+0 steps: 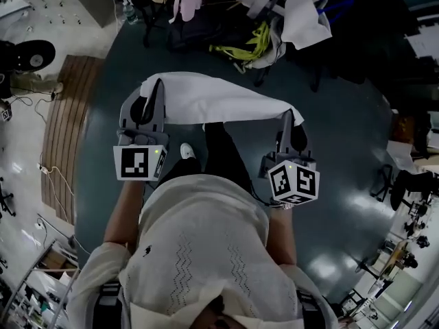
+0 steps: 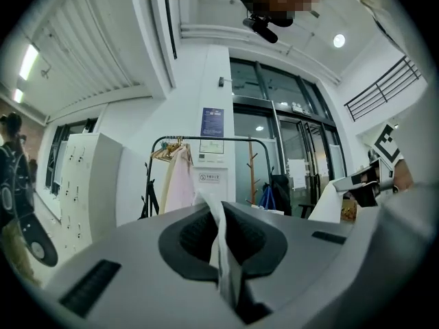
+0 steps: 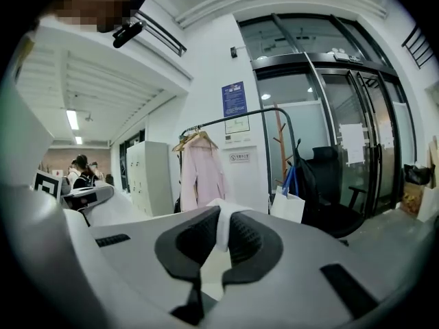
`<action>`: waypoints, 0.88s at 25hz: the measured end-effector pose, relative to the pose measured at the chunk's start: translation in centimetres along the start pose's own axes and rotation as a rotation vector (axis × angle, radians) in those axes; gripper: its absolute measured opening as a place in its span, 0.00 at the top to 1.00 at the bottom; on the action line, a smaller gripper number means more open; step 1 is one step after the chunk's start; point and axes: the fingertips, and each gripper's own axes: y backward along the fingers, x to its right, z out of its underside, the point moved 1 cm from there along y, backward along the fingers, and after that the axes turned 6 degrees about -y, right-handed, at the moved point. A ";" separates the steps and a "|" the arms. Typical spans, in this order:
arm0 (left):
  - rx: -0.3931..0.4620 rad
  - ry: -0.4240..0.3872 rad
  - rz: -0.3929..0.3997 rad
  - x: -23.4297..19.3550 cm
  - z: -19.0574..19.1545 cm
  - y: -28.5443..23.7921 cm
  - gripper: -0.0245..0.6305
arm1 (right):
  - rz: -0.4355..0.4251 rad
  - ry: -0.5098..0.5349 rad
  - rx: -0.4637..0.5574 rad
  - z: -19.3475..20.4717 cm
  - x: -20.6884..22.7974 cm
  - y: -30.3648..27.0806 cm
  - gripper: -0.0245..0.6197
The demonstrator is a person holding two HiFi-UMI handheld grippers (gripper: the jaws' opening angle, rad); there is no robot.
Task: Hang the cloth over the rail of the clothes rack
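A white cloth [image 1: 206,100] hangs stretched between my two grippers in the head view. My left gripper [image 1: 152,88] is shut on its left corner, and a white fold [image 2: 218,238] shows pinched between its jaws. My right gripper [image 1: 288,114] is shut on the cloth's right end, where a white strip [image 3: 221,228] sits between the pads. The clothes rack [image 2: 206,142] stands ahead by the white wall, a black frame with a top rail [image 3: 236,118]. A pink garment [image 3: 201,173] hangs on hangers at the rack's left end.
Clothes and bags [image 1: 247,43] lie piled ahead on the dark floor. A black office chair [image 3: 328,184] and a white paper bag [image 3: 288,205] stand right of the rack. White lockers [image 2: 86,177] are on the left. A wooden coat stand [image 3: 282,149] rises by the glass doors.
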 end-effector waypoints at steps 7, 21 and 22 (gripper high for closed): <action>-0.007 -0.055 -0.017 -3.0 0.2 -4.6 0.93 | -0.037 -0.015 -0.013 0.0 0.6 -6.7 0.92; -0.023 -0.081 -0.005 -3.1 1.0 -27.2 0.94 | -0.051 -0.026 0.009 -5.4 10.6 -26.1 0.92; -0.018 -0.081 0.000 -3.2 0.6 -28.7 0.93 | -0.048 -0.030 0.018 -6.3 11.1 -27.2 0.92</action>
